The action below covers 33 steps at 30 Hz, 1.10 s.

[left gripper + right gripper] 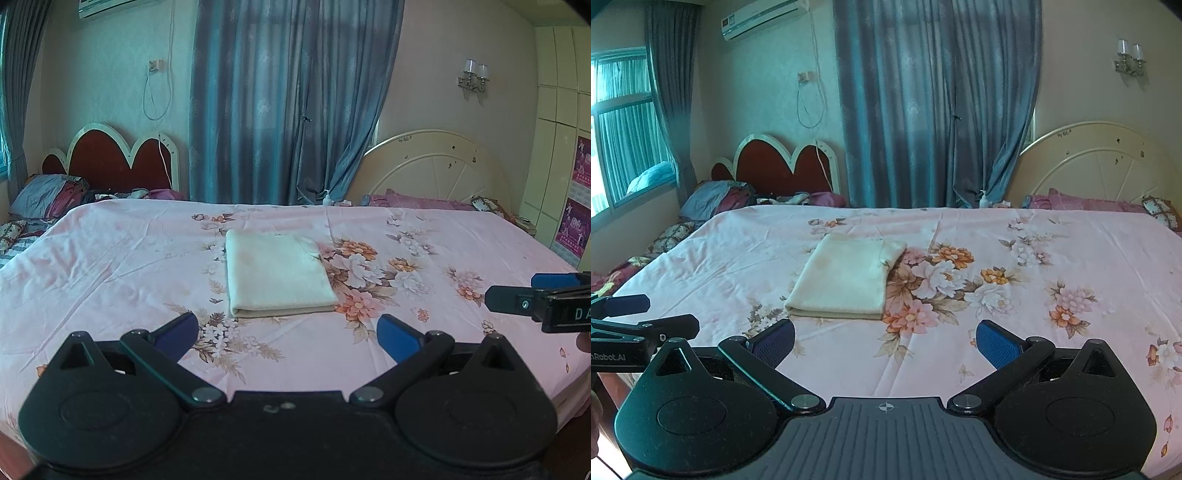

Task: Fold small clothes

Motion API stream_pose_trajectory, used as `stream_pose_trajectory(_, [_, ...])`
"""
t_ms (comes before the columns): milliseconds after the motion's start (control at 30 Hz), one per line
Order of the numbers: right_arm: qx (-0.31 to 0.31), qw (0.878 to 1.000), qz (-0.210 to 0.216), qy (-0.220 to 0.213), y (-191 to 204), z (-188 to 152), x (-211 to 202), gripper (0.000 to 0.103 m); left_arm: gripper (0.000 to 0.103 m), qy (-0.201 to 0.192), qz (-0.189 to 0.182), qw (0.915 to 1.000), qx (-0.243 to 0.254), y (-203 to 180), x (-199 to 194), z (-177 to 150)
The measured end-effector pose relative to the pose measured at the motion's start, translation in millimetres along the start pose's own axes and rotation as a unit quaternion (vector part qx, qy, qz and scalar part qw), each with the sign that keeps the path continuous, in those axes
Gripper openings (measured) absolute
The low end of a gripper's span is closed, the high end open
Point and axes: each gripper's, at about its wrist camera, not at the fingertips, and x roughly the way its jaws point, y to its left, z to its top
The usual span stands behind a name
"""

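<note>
A cream cloth (275,273) (846,278) lies folded into a neat rectangle on the pink flowered bed sheet (110,266) (1015,240), its folded edge toward me. My left gripper (288,334) hovers just short of that near edge, open, nothing between its blue pads. My right gripper (885,341) is held a little to the right of the cloth, also open and empty. Each gripper shows in the other's view: the right one (517,295) at the far right edge, the left one (646,314) at the far left edge.
Two headboards stand behind the bed, a red scalloped one (118,155) and a cream round one (436,166). Pillows and bedding (48,199) are piled at the back left, pink pillows (1089,203) at the back right. Blue curtains (288,99) hang behind. A cupboard (561,147) is at right.
</note>
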Motion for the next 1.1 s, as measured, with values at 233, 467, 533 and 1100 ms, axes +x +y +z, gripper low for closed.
stream_pose_trajectory(233, [-0.003, 1.0, 0.001, -0.002, -1.4, 0.2, 1.8, 0.103, 0.103, -0.003, -0.003, 1.0, -0.002, 4.6, 1.6, 3.4])
stream_pose_trajectory(467, [-0.007, 1.0, 0.001, -0.002, -7.9, 1.2, 1.6, 0.103, 0.102, -0.003, -0.005, 1.0, 0.0, 4.7, 1.6, 4.6])
stream_pose_trajectory(533, [-0.007, 1.0, 0.002, -0.002, -8.7, 1.5, 2.0, 0.103, 0.102, -0.003, -0.005, 1.0, 0.0, 5.0, 2.1, 4.9])
stream_pose_trajectory(1100, [-0.007, 1.0, 0.001, -0.002, -7.3, 1.2, 2.1, 0.103, 0.102, -0.007, -0.006, 0.9999, 0.007, 5.6, 4.2, 5.0])
